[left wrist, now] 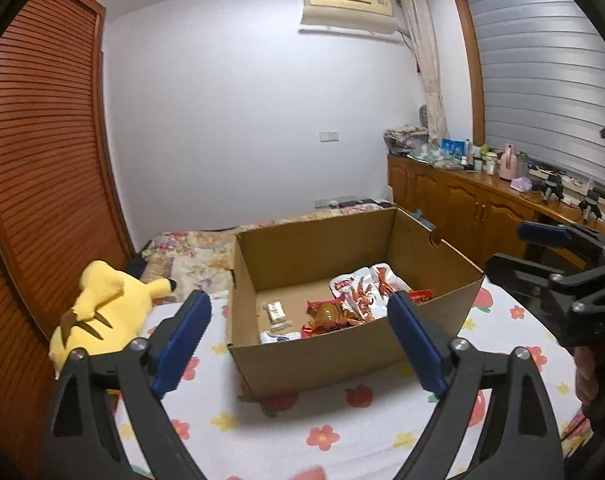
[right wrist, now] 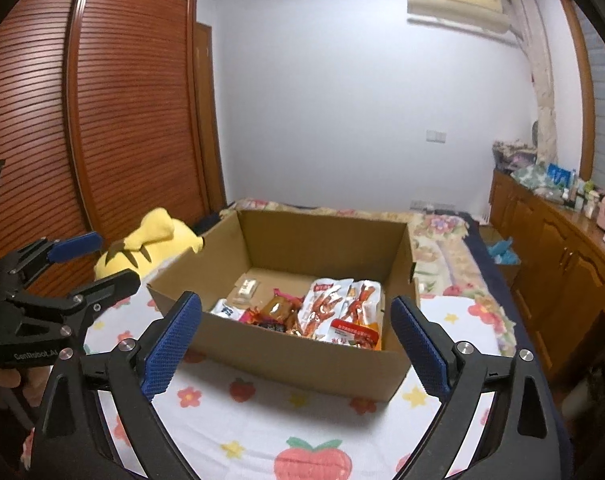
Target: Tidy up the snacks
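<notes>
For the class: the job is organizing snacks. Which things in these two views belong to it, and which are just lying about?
Belong to the job:
- cardboard box
- snack packets inside it
- left tongs, open and empty
- right tongs, open and empty

Just lying about:
- yellow plush toy
- clutter on the wooden cabinet

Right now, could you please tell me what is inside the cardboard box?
The cardboard box holds snack packets, mostly red and white, on its floor. Its near wall hides whatever lies closest to the cameras.
</notes>
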A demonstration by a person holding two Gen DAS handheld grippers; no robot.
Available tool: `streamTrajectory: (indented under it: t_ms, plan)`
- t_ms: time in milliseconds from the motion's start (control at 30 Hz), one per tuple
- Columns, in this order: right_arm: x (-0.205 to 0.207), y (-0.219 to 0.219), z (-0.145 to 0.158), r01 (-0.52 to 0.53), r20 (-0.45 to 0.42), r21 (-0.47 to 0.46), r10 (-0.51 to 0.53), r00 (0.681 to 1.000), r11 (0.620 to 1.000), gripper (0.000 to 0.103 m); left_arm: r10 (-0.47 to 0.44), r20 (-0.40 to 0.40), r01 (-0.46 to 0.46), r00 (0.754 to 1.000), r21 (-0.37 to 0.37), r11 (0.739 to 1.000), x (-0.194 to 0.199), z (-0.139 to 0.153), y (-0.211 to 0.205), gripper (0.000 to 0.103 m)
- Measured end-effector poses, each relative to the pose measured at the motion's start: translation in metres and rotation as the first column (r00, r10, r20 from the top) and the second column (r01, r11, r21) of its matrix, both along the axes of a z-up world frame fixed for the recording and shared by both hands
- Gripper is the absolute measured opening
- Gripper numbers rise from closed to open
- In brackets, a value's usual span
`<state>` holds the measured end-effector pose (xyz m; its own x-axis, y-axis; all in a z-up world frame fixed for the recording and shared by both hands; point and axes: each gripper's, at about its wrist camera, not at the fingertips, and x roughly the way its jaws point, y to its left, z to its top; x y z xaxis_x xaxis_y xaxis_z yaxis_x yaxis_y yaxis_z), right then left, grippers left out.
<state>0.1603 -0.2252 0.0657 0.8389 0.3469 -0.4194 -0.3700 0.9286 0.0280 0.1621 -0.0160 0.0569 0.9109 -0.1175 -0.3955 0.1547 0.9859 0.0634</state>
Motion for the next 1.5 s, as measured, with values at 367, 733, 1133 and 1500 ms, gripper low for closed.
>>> streamTrajectory:
  t_ms: [367, 733, 1133, 1500]
  plan:
    - [-0.052, -0.001, 0.01, 0.068, 0.08, 0.008, -0.069, 0.994, 0.998, 0.101, 0.033, 0.046, -0.033, 0.998, 0.008, 0.999, -0.045, 0.002, -0.001, 0.094]
    - [-0.078, -0.01, -0.004, 0.111, 0.063, 0.031, -0.112, 0.992, 0.993, 0.101, 0.046, 0.027, -0.046, 0.999, -0.03, 0.999, -0.082, -0.012, 0.0, 0.094]
    - [-0.086, -0.014, -0.012, 0.126, 0.048, 0.035, -0.127, 0.991, 0.991, 0.101, 0.074, 0.009, -0.074, 0.997, -0.036, 0.997, -0.086, -0.02, 0.007, 0.094]
    - [-0.089, -0.014, -0.014, 0.127, 0.046, 0.031, -0.129, 0.991, 0.991, 0.101, 0.081, 0.01, -0.081, 0.997, -0.039, 0.996, -0.088, -0.02, 0.008, 0.094]
